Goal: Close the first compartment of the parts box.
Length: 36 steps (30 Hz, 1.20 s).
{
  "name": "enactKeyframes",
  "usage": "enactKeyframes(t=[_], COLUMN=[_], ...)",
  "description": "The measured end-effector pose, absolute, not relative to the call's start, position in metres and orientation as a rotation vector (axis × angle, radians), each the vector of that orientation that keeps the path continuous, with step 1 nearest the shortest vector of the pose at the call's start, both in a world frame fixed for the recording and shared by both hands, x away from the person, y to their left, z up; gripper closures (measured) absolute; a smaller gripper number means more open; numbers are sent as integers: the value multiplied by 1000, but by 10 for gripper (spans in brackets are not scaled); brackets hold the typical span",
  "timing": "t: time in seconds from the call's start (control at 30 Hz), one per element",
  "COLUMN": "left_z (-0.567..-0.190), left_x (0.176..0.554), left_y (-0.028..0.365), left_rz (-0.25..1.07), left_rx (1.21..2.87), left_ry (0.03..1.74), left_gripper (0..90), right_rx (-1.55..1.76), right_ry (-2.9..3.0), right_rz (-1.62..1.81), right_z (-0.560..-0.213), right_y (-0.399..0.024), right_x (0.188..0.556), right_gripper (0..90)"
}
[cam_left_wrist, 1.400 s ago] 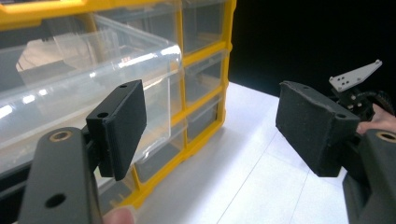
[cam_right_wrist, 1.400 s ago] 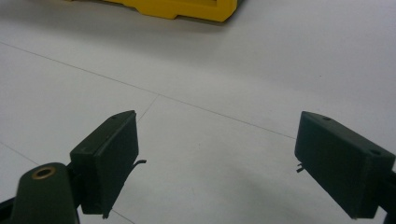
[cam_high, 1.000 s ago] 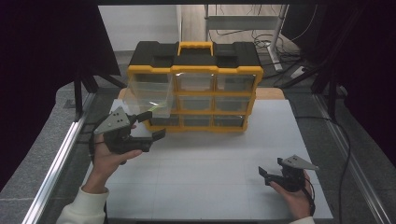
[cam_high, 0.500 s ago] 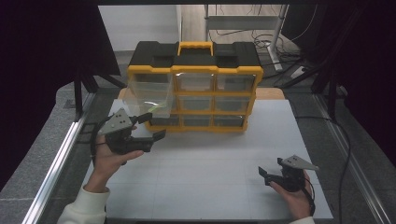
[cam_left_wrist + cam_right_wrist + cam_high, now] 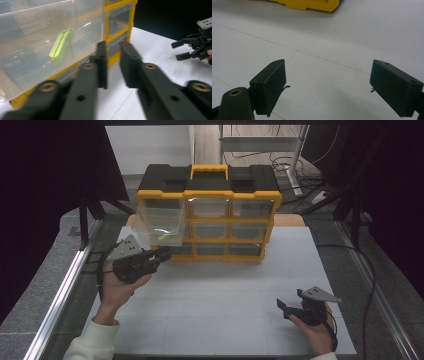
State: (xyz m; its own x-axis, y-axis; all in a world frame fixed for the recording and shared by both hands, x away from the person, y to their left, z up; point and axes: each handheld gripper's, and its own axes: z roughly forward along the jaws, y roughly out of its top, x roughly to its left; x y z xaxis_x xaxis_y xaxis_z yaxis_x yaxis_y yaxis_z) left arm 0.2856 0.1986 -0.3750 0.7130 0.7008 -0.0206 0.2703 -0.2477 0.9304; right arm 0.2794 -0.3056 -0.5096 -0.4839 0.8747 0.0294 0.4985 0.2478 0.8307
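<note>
Closing of the left gripper (image 5: 159,255) is the one change since the earlier frames: its two black jaws stood spread a second ago and have just come together, leaving a narrow gap with nothing between them in the left gripper view. Both hands otherwise hold the same places on the table.

Left gripper sits at the left of the white table top (image 5: 225,290), held in the person's left hand (image 5: 116,287), its jaws pointing at the lower front corner of the clear plastic drawer (image 5: 159,222). That drawer is pulled out of the top left slot of the yellow and black plastic drawer cabinet (image 5: 207,217) and projects forward over the table. Whether the jaw tips touch the drawer cannot be told; in the left gripper view (image 5: 113,65) they stand just beside its wall (image 5: 37,50). A flat lime-green plastic piece (image 5: 60,46) lies inside the drawer, seen through the clear wall, tilted on its edge.

Right gripper (image 5: 286,306) rests low at the near right of the table in the person's right hand (image 5: 314,330), well apart from the cabinet. Its jaws stand wide apart, with bare white table between them in the right gripper view (image 5: 327,86). A yellow base edge of the cabinet (image 5: 307,5) shows beyond.
</note>
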Motion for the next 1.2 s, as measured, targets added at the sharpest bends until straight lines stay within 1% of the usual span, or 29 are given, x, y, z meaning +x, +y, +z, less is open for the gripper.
enactKeyframes(t=[0.03, 0.07, 0.23, 0.67, 1.2], left_z=[-375, -375, -374, -377, -376], left_x=[286, 287, 290, 300, 304], left_y=[200, 201, 206, 209, 207], left_rz=[476, 475, 510, 541, 548], left_rx=[1818, 1809, 1779, 1739, 1731], left_ry=[764, 768, 802, 843, 824], left_gripper=[887, 892, 892, 892, 892], right_rx=[1250, 1250, 1250, 1249, 1249], right_ry=[2084, 2085, 2081, 2081, 2081], right_rz=[1134, 1134, 1134, 1132, 1130], right_z=[-510, -510, -509, -509, -510], right_y=[-306, -306, -306, -306, -306], right_x=[279, 279, 279, 279, 279], right_gripper=[138, 138, 138, 138, 138])
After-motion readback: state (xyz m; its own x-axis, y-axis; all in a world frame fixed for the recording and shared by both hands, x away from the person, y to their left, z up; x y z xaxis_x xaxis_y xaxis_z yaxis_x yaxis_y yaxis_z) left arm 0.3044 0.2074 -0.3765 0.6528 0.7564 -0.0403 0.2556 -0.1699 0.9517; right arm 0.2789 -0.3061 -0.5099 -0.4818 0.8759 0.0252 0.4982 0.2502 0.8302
